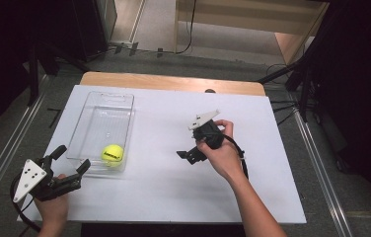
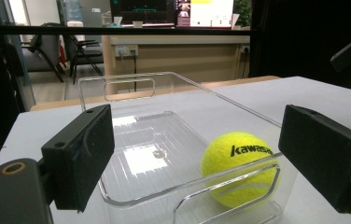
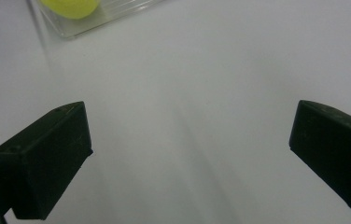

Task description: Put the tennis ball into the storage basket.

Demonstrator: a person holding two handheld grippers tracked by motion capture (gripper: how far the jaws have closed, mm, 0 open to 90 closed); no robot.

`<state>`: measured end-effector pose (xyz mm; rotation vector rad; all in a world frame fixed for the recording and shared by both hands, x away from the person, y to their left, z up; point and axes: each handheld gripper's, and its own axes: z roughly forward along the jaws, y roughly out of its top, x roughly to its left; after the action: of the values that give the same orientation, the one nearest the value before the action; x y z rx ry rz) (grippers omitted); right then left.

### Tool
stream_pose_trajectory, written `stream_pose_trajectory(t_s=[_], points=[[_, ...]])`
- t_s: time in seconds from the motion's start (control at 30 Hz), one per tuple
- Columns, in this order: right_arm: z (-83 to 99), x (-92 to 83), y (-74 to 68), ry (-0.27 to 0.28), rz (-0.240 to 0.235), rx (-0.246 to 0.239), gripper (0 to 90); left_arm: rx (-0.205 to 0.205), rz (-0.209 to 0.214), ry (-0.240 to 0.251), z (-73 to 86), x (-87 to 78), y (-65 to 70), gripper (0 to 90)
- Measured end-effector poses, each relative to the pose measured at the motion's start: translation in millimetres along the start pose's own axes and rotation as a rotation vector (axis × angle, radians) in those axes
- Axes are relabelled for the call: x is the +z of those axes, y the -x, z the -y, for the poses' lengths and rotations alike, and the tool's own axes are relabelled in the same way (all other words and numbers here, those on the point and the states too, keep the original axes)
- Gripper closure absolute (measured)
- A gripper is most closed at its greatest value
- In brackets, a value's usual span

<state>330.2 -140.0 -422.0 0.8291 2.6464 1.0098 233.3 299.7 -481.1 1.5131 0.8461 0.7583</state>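
A yellow tennis ball (image 1: 112,154) lies in the near end of the clear bin (image 1: 124,101) on the white table (image 1: 173,187). The left gripper view reads "kawasa" on the ball. The left gripper (image 1: 71,159) gapes empty just before the bin's near wall; the right gripper (image 1: 185,155) hangs released, well apart from the bin.

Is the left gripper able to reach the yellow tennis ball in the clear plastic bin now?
Probably yes, from above. The left gripper is open just outside the near wall of the clear plastic bin, and the yellow tennis ball lies right behind that wall, which blocks a level approach.
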Motion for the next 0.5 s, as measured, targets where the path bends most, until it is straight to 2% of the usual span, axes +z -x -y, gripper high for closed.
stream_pose_trajectory(t_s=[0.5], points=[[28.3, -14.9, 5.1, 0.041, 0.033, 0.062, 0.0, 0.003, -0.001, -0.002, 0.0, 0.1, 0.3, 11.1]])
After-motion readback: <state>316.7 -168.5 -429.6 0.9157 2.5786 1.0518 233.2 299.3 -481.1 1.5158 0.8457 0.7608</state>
